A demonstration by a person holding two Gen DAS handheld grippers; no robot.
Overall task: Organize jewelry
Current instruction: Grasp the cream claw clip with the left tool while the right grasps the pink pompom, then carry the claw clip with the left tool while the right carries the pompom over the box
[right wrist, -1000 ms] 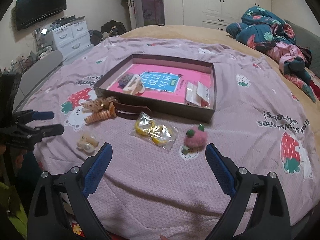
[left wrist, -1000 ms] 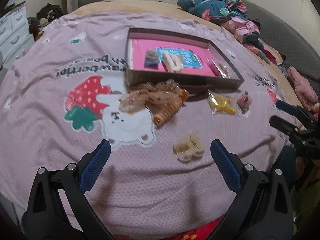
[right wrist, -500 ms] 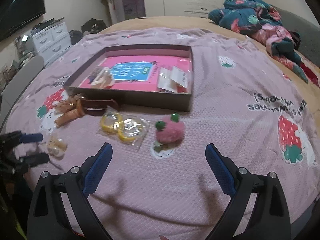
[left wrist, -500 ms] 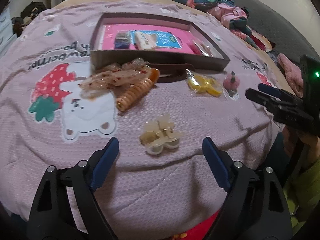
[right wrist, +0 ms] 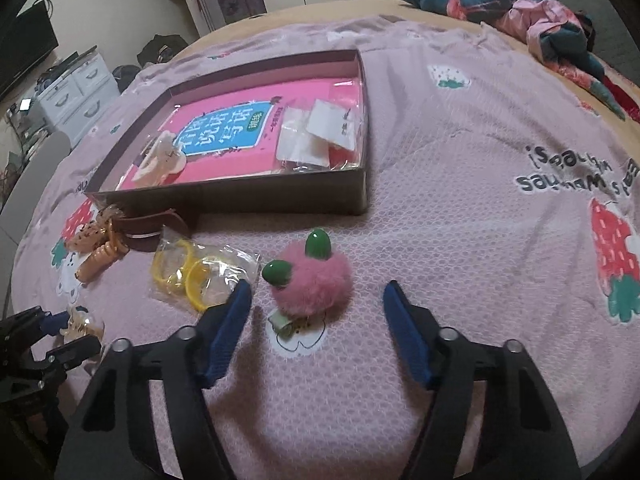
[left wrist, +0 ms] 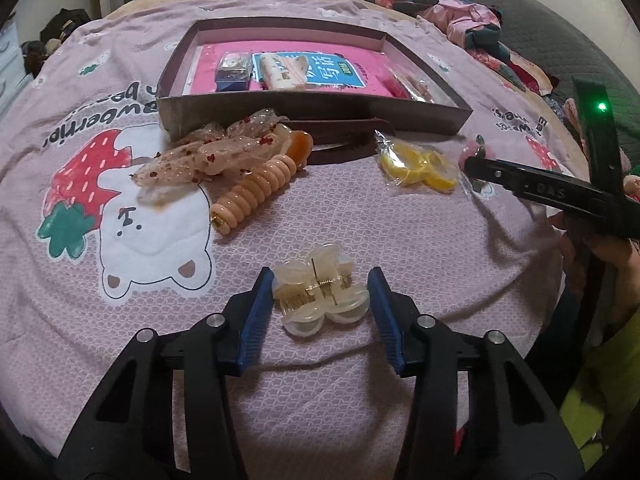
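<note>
1. Closing on two pieces at once: the left claw (left wrist: pixel 320 312) has its jaws coming in around the clear hair clip (left wrist: pixel 320 300) on the bed (left wrist: pixel 400 240); the left pad looks to be at the clip's edge, the right pad shows a gap, so nothing is gripped yet.
2. The right claw (right wrist: pixel 316 316) is also narrowing, about half open, with the pink pompom clip (right wrist: pixel 312 280) between its jaws but not touched.
3. The step in hand seems to be the pick-up, before a move into the box (right wrist: pixel 240 196), which sits well beyond both pieces.
4. Next, each claw likely needs to finish closing squarely, then lift clear of the box wall.
5. The yellow rings' bag (right wrist: pixel 200 276) lies just beside the right claw's left finger and could get snagged.
6. Writing: the sheet reads "Strawberries" in part, upside down; the pink card in the box carries Chinese characters I cannot read.
</note>
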